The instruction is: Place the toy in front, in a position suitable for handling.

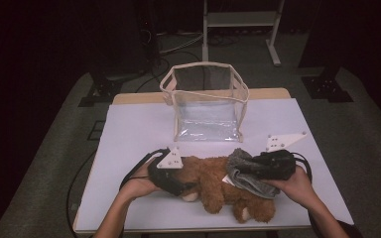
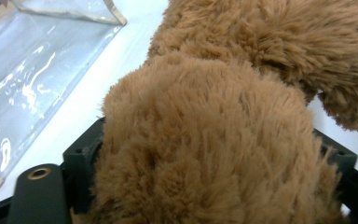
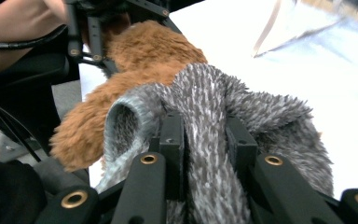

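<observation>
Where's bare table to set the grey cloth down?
Free: the white table left of the clear bag, the strip right of the bag, and the front-left corner. Crowded: the middle front, where the brown plush bear, grey cloth and both hand-held grippers sit.

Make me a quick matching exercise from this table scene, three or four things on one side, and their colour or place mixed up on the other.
Things:
1. teddy bear
2. grey cloth
3. clear bag
4. table

Descriptions:
A. standing upright and open behind the toy
B. brown and fluffy
C. pinched in the right tongs
D. white surface under everything

Pairs: 1-B, 2-C, 3-A, 4-D
</observation>
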`<state>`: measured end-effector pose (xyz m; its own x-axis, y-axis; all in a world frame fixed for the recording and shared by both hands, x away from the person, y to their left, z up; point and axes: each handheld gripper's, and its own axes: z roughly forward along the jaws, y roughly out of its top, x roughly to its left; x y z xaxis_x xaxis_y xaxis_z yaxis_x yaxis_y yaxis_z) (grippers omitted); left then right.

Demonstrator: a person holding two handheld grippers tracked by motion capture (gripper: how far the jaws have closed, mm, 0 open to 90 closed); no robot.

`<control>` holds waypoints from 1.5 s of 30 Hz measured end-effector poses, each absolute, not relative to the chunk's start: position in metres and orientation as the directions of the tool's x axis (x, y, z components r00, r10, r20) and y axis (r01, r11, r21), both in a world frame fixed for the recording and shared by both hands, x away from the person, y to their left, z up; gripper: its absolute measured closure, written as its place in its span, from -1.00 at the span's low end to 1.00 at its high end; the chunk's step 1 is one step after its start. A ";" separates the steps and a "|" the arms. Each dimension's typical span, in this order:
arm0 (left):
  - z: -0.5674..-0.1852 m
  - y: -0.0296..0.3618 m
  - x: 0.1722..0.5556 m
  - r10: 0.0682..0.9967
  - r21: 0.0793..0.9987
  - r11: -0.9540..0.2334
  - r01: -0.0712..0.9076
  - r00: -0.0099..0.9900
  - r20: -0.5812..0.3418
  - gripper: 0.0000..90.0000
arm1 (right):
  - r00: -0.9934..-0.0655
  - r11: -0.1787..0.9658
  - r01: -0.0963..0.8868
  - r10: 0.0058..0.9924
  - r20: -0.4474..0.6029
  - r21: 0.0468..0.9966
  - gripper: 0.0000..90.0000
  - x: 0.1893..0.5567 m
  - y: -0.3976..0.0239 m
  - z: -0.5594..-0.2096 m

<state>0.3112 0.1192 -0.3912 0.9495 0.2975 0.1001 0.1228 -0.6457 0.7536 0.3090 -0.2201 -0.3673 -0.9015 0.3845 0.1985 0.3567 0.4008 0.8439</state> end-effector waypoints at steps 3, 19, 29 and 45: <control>-0.393 0.119 0.316 0.315 0.754 -0.637 0.161 0.947 0.064 -0.81 | -0.902 0.406 0.363 0.378 0.208 0.838 0.62 0.312 -0.214 -0.379; -0.381 0.086 0.340 0.352 0.765 -0.637 0.096 0.919 0.177 -0.30 | -0.853 0.311 0.462 0.413 0.320 0.830 0.59 0.345 -0.249 -0.384; -0.353 0.083 0.362 0.423 0.813 -0.583 0.006 0.856 0.297 -0.28 | -0.859 0.339 0.424 0.445 0.254 0.840 0.58 0.380 -0.243 -0.349; -0.374 0.145 0.326 0.383 0.829 -0.545 0.126 0.917 0.113 -0.84 | -0.910 0.397 0.373 0.335 0.245 0.839 0.63 0.357 -0.182 -0.377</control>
<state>0.3261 0.1450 -0.3739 0.9167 0.3834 0.1130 0.1257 -0.5449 0.8290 0.3569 -0.1822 -0.3772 -0.9096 0.3353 0.2454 0.3726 0.3968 0.8389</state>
